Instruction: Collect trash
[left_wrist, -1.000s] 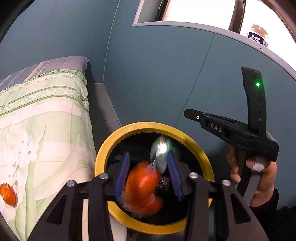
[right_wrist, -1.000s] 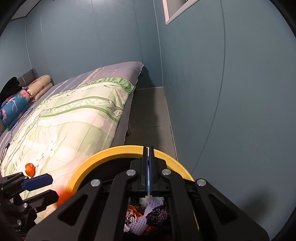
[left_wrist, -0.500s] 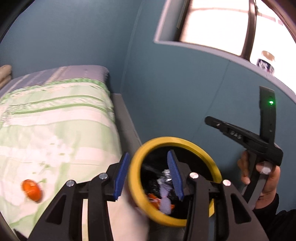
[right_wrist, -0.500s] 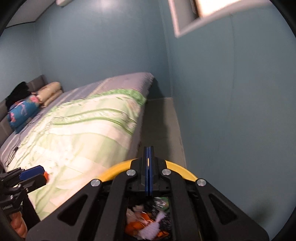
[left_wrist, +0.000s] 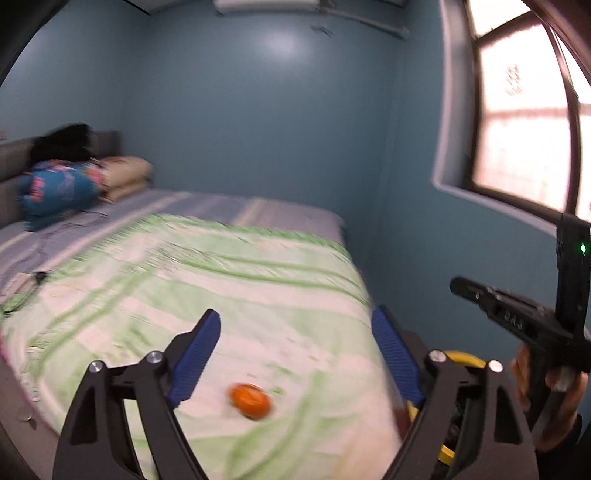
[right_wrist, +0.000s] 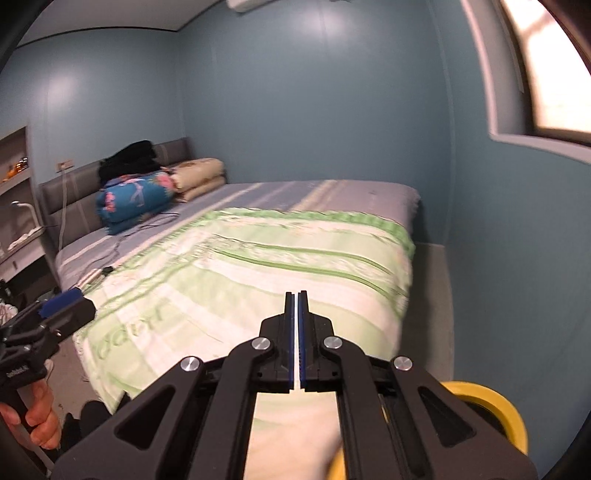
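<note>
Beside the bed's near corner, low at the frame edge, stands the yellow-rimmed trash bin (right_wrist: 491, 410), only partly in view and its contents not visible. Item outstanding: one orange piece of trash (left_wrist: 250, 400), blurred, possibly fruit peel, lying on the green-and-white quilt (left_wrist: 229, 280) near the bed's foot edge. Left gripper (left_wrist: 295, 356): jaws have just been opening, now spread wide with nothing between them, framing the orange piece from above without touching it. Right gripper (right_wrist: 296, 339): jaws have just parted to a thin slit, blue pads almost together, nothing between them, aimed along the quilt. Progress, by judgement: the task looks partway done, with at least this one piece left to lift and carry to the bin; no other litter can be made out on the quilt, though motion blur limits certainty. Clearances: quilt surface around the piece open on all sides; the bed's right edge falls to a narrow floor strip (right_wrist: 432, 295) against the blue wall (right_wrist: 498, 258), where the bin sits; cables (right_wrist: 122, 254) and folded bedding (right_wrist: 136, 197) lie well apart, toward the headboard.
</note>
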